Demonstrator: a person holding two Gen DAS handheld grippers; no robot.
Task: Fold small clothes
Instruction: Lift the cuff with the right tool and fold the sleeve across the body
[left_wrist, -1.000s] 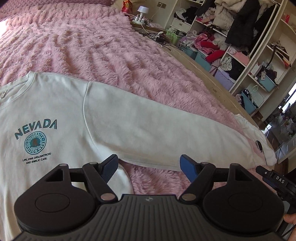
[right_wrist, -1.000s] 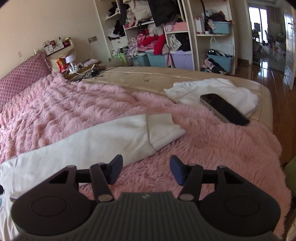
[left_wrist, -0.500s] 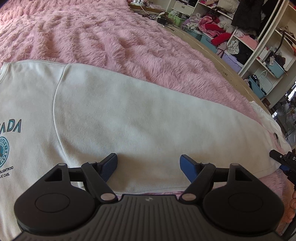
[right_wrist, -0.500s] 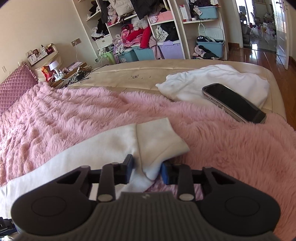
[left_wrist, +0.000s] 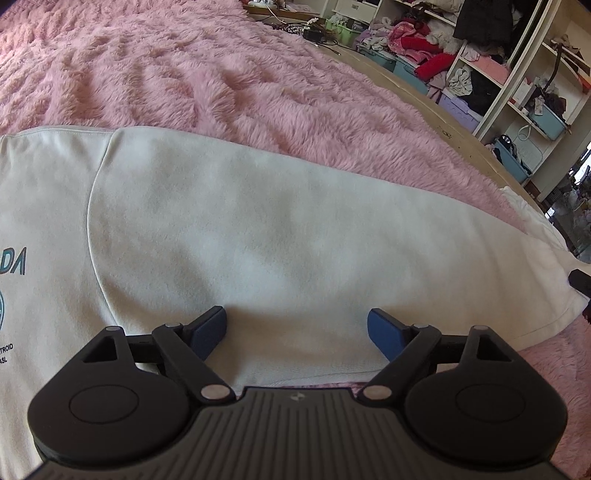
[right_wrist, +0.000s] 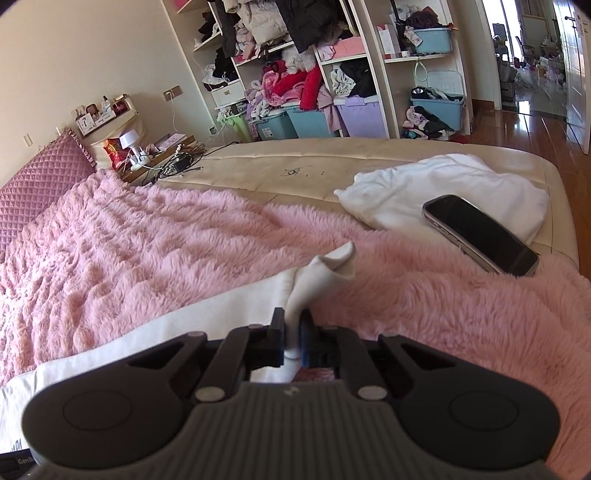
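A white long-sleeved sweatshirt (left_wrist: 240, 240) with teal lettering lies flat on a fluffy pink blanket (left_wrist: 221, 81). Its sleeve stretches out to the right. My left gripper (left_wrist: 297, 328) is open, its blue fingers resting on the sleeve's lower edge near the armpit. My right gripper (right_wrist: 293, 332) is shut on the sleeve cuff (right_wrist: 328, 269), which is pinched and lifted off the blanket, its end curling up. The sleeve (right_wrist: 166, 332) runs back to the left in the right wrist view.
A black phone (right_wrist: 480, 236) lies on another white garment (right_wrist: 443, 188) at the bed's far corner. The bare beige mattress (right_wrist: 295, 162) lies beyond the blanket. Cluttered shelves (right_wrist: 332, 74) and a bedside table with cables (right_wrist: 155, 155) stand behind. Wooden floor is at the right.
My right gripper moved onto the cuff, closed on it and raised it. My left gripper moved forward over the sleeve's lower edge and stayed open.
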